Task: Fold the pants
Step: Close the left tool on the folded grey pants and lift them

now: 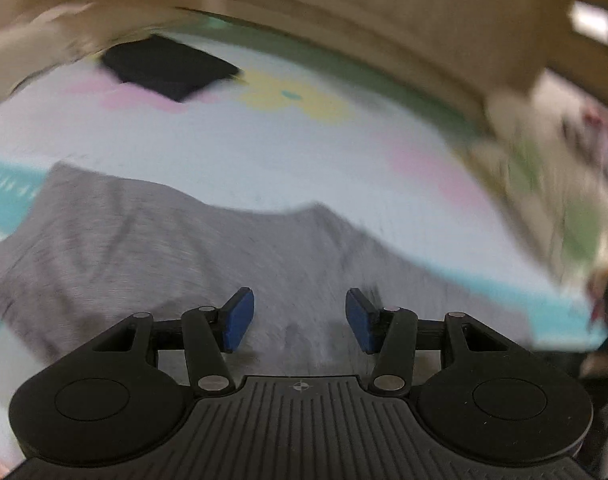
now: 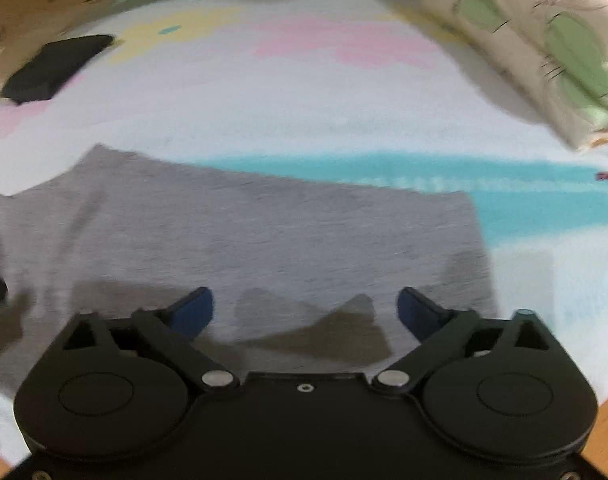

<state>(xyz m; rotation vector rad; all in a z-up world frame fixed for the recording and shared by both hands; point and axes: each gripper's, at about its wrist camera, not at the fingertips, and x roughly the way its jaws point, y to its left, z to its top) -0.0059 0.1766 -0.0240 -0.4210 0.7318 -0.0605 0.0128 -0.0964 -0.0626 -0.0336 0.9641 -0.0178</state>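
Grey pants (image 1: 176, 240) lie spread flat on a pale patterned bed sheet (image 1: 304, 148). In the left wrist view my left gripper (image 1: 300, 318) hovers above the grey cloth, open, with nothing between its blue pads (image 1: 238, 320). The right wrist view shows the same pants (image 2: 264, 232) with a straight edge at the right. My right gripper (image 2: 305, 310) is open wide above the near part of the cloth, its blue pads (image 2: 194, 310) apart and bare. Both views are blurred.
A folded black garment (image 1: 168, 66) (image 2: 54, 66) lies at the far left of the sheet. A cream quilt with green patches (image 2: 543, 40) (image 1: 543, 184) is bunched along the right. A wooden bed frame (image 1: 343, 4) runs behind.
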